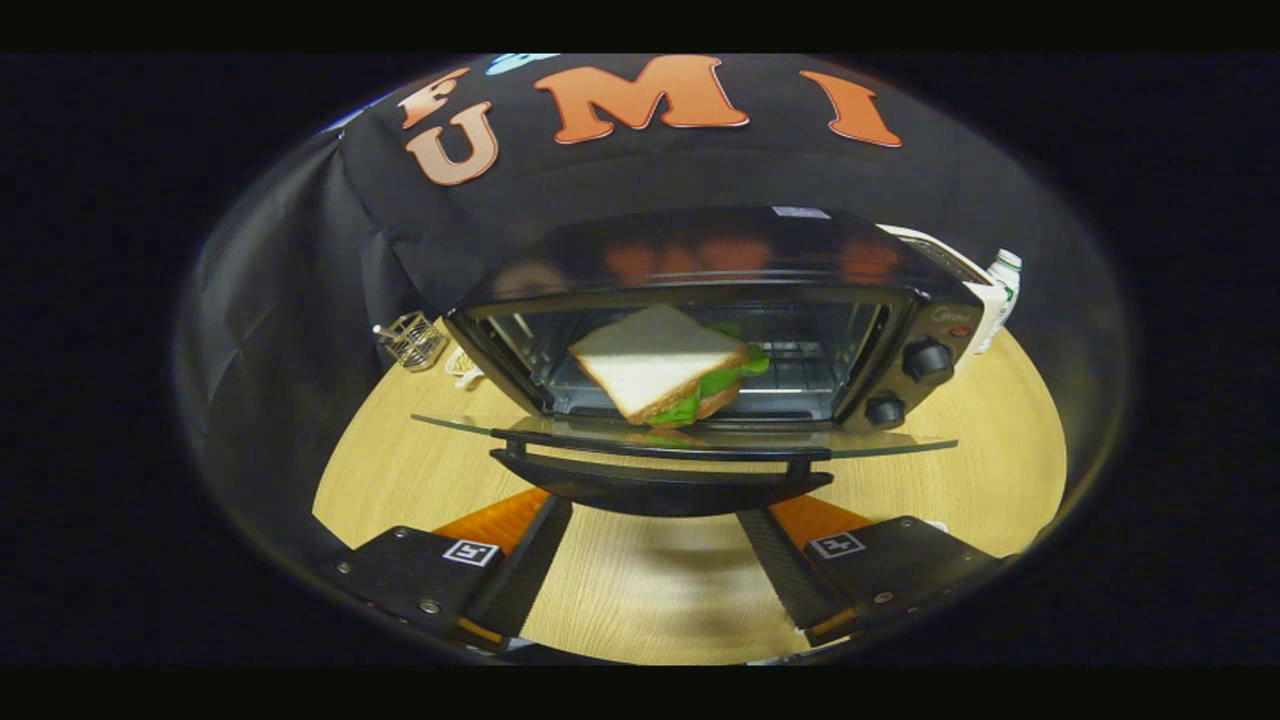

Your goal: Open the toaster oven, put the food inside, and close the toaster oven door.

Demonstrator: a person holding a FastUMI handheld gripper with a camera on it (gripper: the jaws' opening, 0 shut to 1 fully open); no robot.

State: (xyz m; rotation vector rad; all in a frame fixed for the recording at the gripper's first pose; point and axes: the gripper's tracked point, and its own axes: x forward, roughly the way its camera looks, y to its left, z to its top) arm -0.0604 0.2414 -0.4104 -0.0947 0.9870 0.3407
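- Tongs (655, 520) spread wide, gripping nothing; both fingers angled inward over the worktop (650, 600), tips ending just under the door handle (660, 485).
- Cannot tell whether the fingertips touch the handle or sit just short of it.
- Toaster oven (720, 300) straight ahead of the tongs, standing on the worktop, door (690, 435) dropped flat toward the fingers, glass pane level, handle on its near edge.
- Sandwich (665, 365) beyond the door, inside the oven cavity, tilted, white bread face up, green leaf sticking out along its right edge; well past the fingertips, roughly centred between them.
- Faint reflection of the sandwich on the door glass.
- Two knobs (925, 360) on the oven's right-hand panel, one above the other.
- Wire holder (412, 340) on the worktop left of the oven, well apart from the tongs.
- White bottle (1003, 285) behind the oven's right side, partly hidden.
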